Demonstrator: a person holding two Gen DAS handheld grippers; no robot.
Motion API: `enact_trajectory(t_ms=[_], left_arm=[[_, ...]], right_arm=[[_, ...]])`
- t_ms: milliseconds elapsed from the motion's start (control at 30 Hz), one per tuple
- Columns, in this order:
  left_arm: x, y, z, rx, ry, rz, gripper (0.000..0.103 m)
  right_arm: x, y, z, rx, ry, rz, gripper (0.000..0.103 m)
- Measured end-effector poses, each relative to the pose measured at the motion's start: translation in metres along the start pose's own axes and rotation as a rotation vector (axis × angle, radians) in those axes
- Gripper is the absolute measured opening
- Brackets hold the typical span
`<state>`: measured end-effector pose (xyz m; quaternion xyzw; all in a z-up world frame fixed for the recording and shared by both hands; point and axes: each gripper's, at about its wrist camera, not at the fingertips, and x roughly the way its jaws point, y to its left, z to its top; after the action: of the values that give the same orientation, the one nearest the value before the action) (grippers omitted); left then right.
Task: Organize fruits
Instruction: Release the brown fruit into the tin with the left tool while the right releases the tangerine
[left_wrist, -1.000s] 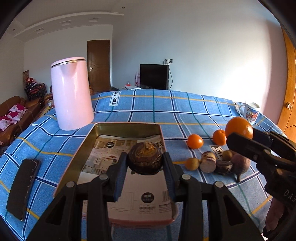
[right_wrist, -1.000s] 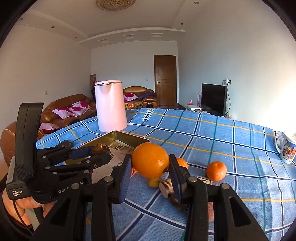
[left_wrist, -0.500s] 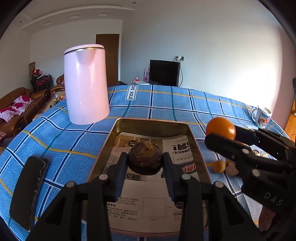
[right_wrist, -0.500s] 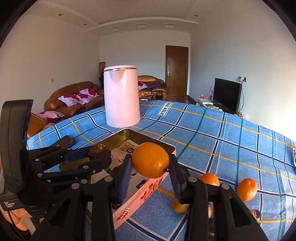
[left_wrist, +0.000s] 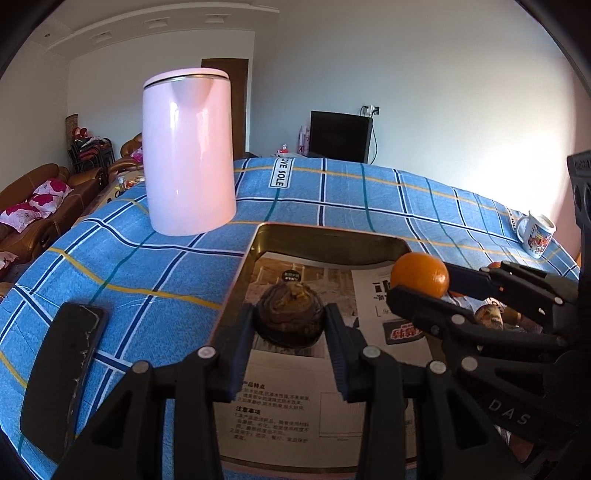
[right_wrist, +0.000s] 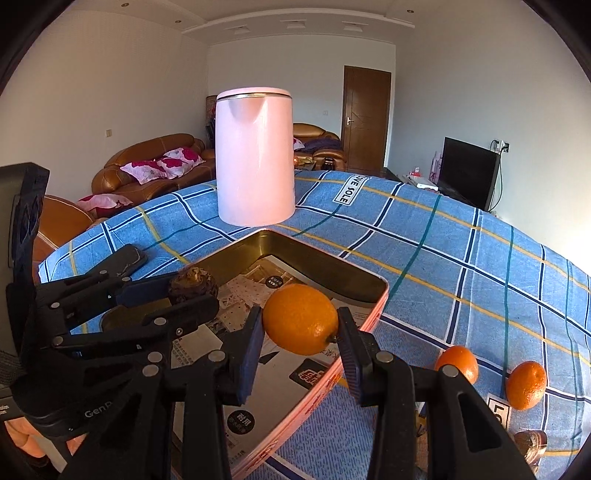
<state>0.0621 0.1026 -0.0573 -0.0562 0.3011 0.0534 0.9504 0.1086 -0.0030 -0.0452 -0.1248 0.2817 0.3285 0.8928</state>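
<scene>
Blue plaid cloth (left_wrist: 332, 195) covers a table in a living room with white walls, brown sofas (right_wrist: 147, 166) at the far left, a wooden door (right_wrist: 365, 118) and a dark television (right_wrist: 469, 170) at the far right. On the cloth stands a tall pale pink kettle (left_wrist: 188, 155), upright, just beyond the far left corner of a shallow metal tray (left_wrist: 325, 240). Printed paper (left_wrist: 280, 398) lines the floor of the tray.

Over the tray, the left gripper (left_wrist: 289, 343) is clenched on a dark brown, wrinkled round fruit (left_wrist: 290, 317), one finger pressed against each side. Whether the fruit touches the paper cannot be told. To its right, the right gripper (right_wrist: 301, 332) grasps a large orange (right_wrist: 301, 319) in the same way, holding it above the right part of the tray, near the right wall.

A black phone (left_wrist: 62, 376) lies flat on the cloth to the left of the tray, near the table's edge. On the cloth to the right of the tray, two smaller oranges sit side by side, one (right_wrist: 458, 362) nearer the tray and one (right_wrist: 526, 384) further right. A brown fruit (right_wrist: 532, 443) lies nearer still, at the right edge of the right wrist view. A white mug (left_wrist: 535, 236) with a colourful print stands at the far right of the table.
</scene>
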Motion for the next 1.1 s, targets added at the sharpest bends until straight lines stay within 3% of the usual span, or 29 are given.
enact_trajectory(t_ms=[300,367,433,600,733,933,1100], left_arm=[[0.001,0.005,0.001,-0.008,0.006,0.020,0.040],[-0.001,0.006,0.001,-0.015,-0.001,0.031,0.042],[-0.005,0.007,0.000,-0.028,-0.007,0.024,0.049],[-0.025,-0.007,-0.001,-0.013,-0.061,-0.005,0.078],[-0.037,-0.031,-0.002,0.019,-0.090,-0.049,0.092],[-0.039,-0.080,-0.007,0.109,-0.081,-0.115,0.092],[-0.031,-0.115,-0.014,0.170,-0.043,-0.152,0.092]], right_arm=[[0.011,0.002,-0.002,0.003,0.044,0.026,0.042],[0.010,0.001,-0.002,0.009,0.041,0.019,0.049],[0.005,-0.003,-0.002,0.025,0.026,0.018,0.061],[-0.025,-0.015,-0.011,0.050,-0.015,0.018,0.069],[-0.065,-0.040,-0.035,0.080,-0.057,-0.065,0.074],[-0.117,-0.094,-0.077,0.193,-0.066,-0.229,0.076],[-0.121,-0.124,-0.097,0.300,-0.015,-0.242,0.076]])
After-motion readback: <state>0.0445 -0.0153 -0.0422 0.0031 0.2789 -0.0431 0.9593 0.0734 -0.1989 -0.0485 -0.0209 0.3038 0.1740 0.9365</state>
